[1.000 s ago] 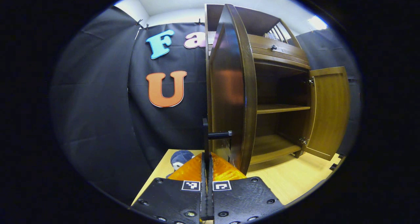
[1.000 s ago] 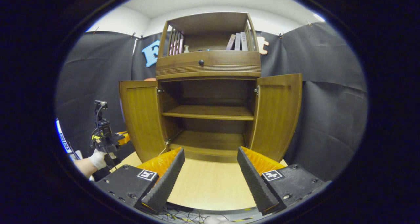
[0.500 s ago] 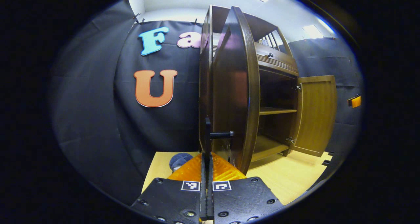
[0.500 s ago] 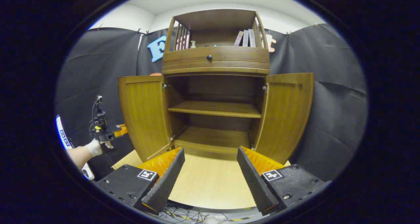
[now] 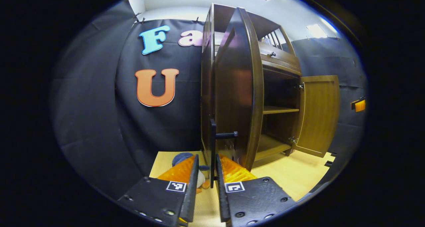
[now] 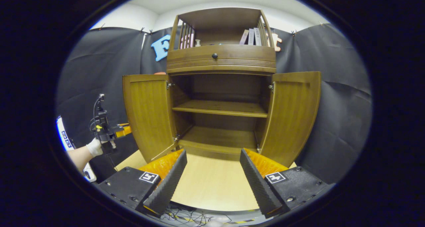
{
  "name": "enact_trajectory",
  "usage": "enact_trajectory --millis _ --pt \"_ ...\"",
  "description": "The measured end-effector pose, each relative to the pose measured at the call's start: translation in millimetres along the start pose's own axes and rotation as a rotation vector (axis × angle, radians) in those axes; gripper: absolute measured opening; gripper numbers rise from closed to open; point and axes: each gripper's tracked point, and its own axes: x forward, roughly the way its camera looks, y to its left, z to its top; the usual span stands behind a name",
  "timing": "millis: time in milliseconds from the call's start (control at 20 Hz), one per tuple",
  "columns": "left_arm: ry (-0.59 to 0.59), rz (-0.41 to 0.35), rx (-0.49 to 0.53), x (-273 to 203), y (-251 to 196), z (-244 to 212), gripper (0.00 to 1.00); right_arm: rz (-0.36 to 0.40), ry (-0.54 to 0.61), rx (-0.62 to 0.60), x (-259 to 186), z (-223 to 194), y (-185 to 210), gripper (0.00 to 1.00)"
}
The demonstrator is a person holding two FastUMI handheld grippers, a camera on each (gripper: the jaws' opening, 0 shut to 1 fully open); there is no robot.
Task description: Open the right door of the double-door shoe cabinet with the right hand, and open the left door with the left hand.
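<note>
Between the parted fingers of the left tongs (image 5: 206,183), untouched, runs the upright bar handle (image 5: 212,147) of the swung-out left door (image 5: 237,94), while the right tongs (image 6: 212,177) gape level before the cabinet (image 6: 220,59), its right door (image 6: 292,115) wide.

Brown wooden shoe cabinet (image 6: 220,59), black handle (image 5: 212,144), pale wood table (image 6: 209,183), white glove (image 6: 94,147)
</note>
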Motion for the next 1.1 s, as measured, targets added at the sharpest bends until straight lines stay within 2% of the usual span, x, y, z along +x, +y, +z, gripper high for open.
enact_trajectory --millis 50,250,350,400,500,600,650,700,750,950,1000,1100 --pt "-0.002 0.008 -0.002 -3.9 2.5 1.6 0.48 0.002 -0.003 0.002 0.1 0.2 -0.2 1.00" --pt "0.005 0.069 0.023 -32.3 7.3 12.5 0.74 0.005 -0.016 0.010 0.7 3.9 -1.8 1.00" --pt "-0.007 0.100 0.041 -44.1 2.0 25.7 0.80 0.009 -0.033 0.010 1.0 6.2 -2.3 1.00" --pt "-0.003 0.114 0.046 -48.9 -2.6 30.2 0.93 0.000 -0.045 0.009 0.0 7.1 -5.7 1.00" --pt "-0.007 0.131 0.076 -62.9 -20.9 45.8 1.00 -0.009 -0.064 0.011 0.4 8.8 -9.8 1.00" --pt "-0.015 0.170 0.115 -73.1 -34.3 64.2 0.95 -0.016 -0.081 0.021 0.6 11.6 -16.1 1.00" --pt "-0.012 0.177 0.125 -77.0 -44.5 72.0 0.87 -0.021 -0.087 0.029 0.9 12.9 -19.9 1.00" --pt "-0.010 0.185 0.131 -80.8 -55.4 79.8 1.00 -0.027 -0.092 0.038 0.6 13.8 -25.1 1.00" --pt "-0.010 0.199 0.133 -83.1 -64.3 88.5 0.96 -0.033 -0.097 0.048 11.3 14.6 -27.0 1.00" --pt "-0.040 0.219 0.073 -84.2 -109.8 121.7 0.96 -0.069 -0.115 0.076 8.5 17.5 -51.0 1.00" --pt "-0.053 0.229 0.067 -83.6 -120.9 128.4 1.00 -0.080 -0.116 0.079 8.6 18.0 -58.4 1.00" --pt "-0.063 0.253 0.068 -79.9 -142.3 133.3 0.96 -0.097 -0.115 0.084 7.5 16.7 -69.9 1.00"
